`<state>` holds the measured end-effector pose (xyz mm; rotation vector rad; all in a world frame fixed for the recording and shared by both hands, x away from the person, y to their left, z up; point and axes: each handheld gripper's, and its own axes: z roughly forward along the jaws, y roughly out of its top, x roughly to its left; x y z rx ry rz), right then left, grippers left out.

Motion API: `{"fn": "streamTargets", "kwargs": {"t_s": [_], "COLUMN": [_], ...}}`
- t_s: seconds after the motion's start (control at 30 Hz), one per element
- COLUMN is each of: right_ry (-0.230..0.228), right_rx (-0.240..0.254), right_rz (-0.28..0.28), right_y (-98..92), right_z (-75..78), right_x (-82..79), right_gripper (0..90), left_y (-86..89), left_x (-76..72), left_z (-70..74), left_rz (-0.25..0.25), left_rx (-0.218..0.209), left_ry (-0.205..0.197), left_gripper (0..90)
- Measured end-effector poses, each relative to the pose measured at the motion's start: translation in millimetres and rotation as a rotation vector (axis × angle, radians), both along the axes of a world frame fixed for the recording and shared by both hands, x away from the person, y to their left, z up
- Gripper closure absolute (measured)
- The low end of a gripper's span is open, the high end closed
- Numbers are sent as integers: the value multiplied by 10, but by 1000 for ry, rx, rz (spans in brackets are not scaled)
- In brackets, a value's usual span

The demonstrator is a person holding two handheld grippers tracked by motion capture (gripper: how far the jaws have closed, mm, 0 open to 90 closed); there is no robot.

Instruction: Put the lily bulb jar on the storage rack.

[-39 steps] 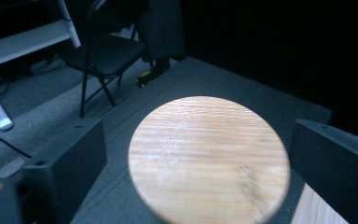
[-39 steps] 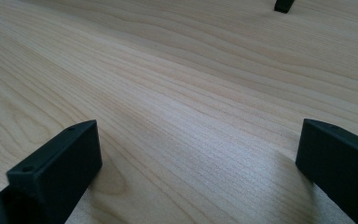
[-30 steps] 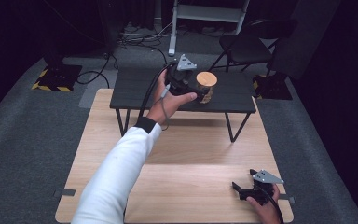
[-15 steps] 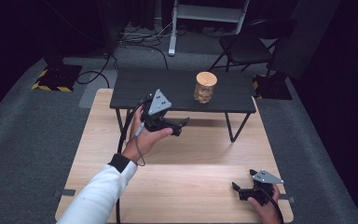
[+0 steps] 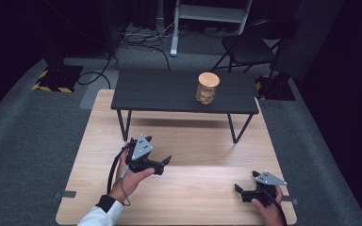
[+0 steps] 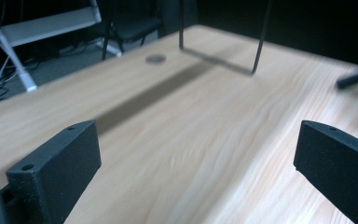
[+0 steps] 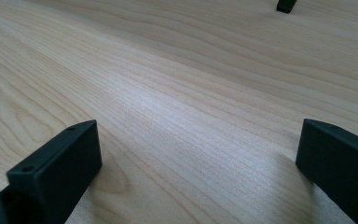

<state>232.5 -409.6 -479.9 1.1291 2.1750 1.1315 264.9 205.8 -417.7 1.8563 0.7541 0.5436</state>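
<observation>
Cork-lidded glass jar (image 5: 208, 88) stands upright on small black worktop (image 5: 160, 92), right of centre. Left gripper (image 5: 166, 161), jaws apart, empty, over the wooden board well short of it. Right gripper (image 5: 241, 190) likewise parted, idle nearer the person. Likely placement finished; next probably a fresh reach forward.

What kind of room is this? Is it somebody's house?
Probably not a house: it looks like a studio or lab set up for recording. Dark curtains hang around, cables trail over the grey carpet, and a wooden board lies under a small black table holding one jar.
</observation>
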Motion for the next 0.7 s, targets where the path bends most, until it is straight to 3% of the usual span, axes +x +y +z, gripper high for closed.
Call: {"fn": "streamTargets", "kwargs": {"t_s": [0.2,0.27,0.63,0.7], "right_ry": [0,0,0,0], "right_rx": [0,0,0,1], "right_rz": [0,-2,-1,-1], "right_y": [0,3,5,4], "right_z": [0,0,-1,0], "right_x": [0,-3,-11,-10], "right_gripper": [0,0,0,0], "left_y": [62,84,41,49], "left_x": [-120,-139,-181,-186], "left_z": [-281,-397,-604,-638], "left_rz": [15,14,17,13], "left_rx": [26,44,147,143], "left_ry": [39,77,152,159], "left_gripper": [5,5,9,9]}}
